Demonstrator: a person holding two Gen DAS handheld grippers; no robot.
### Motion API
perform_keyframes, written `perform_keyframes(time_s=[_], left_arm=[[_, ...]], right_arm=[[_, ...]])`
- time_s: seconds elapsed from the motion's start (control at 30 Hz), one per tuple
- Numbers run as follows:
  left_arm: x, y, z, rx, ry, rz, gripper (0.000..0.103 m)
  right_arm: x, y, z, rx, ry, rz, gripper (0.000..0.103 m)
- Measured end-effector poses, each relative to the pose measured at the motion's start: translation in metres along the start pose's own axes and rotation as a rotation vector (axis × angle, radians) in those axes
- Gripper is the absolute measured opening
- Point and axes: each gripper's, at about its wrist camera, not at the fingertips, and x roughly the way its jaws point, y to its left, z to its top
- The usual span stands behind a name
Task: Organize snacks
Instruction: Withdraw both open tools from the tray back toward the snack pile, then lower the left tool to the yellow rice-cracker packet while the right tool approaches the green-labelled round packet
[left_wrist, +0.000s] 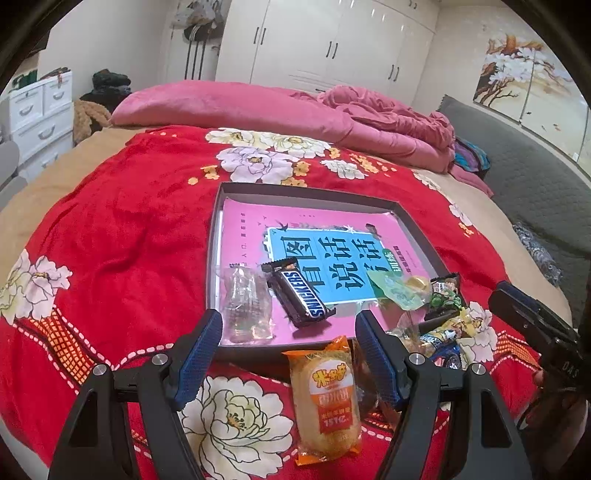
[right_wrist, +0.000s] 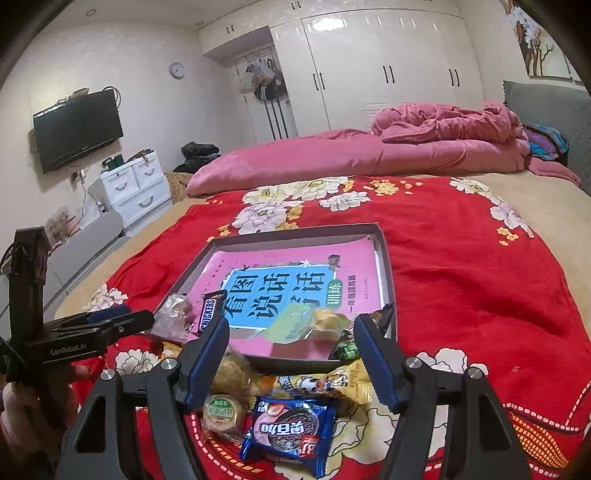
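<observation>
A dark shallow tray (left_wrist: 306, 191) (right_wrist: 295, 232) lies on the red flowered blanket with a pink and blue book in it. On the book rest a Snickers bar (left_wrist: 300, 295) (right_wrist: 209, 309), a clear packet (left_wrist: 245, 306) and a green packet (left_wrist: 397, 291) (right_wrist: 310, 325). My left gripper (left_wrist: 290, 325) is open above an orange cake packet (left_wrist: 325, 398) that lies on the blanket. My right gripper (right_wrist: 291, 325) is open too; the green packet shows between its fingertips with no pad pressing on it. Below it lie a blue Oreo packet (right_wrist: 291, 432), a round green-labelled cake (right_wrist: 221, 417) and a yellow packet (right_wrist: 332, 384).
A pink quilt (left_wrist: 295, 114) is bunched at the far side of the bed. White drawers (right_wrist: 136, 188) and a wall television (right_wrist: 77, 129) stand to the left, wardrobes behind. A hand (right_wrist: 14, 406) holds the left gripper's handle.
</observation>
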Motion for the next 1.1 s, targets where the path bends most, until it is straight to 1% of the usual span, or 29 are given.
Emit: perform_keyframes(time_s=[0.37, 0.87, 1.1], left_arm=[[-0.002, -0.003, -0.004, 0.017, 0.005, 0.011, 0.076], [0.001, -0.009, -0.013, 0.054, 0.041, 0.021, 0.076], [0.003, -0.005, -0.015, 0.028, 0.062, 0.004, 0.076]], right_arm=[[-0.001, 0.010, -0.006, -0.020, 0.012, 0.015, 0.070], [0.000, 0.021, -0.016, -0.069, 0.047, 0.041, 0.072], [0.002, 0.031, -0.021, -0.107, 0.072, 0.061, 0.072]])
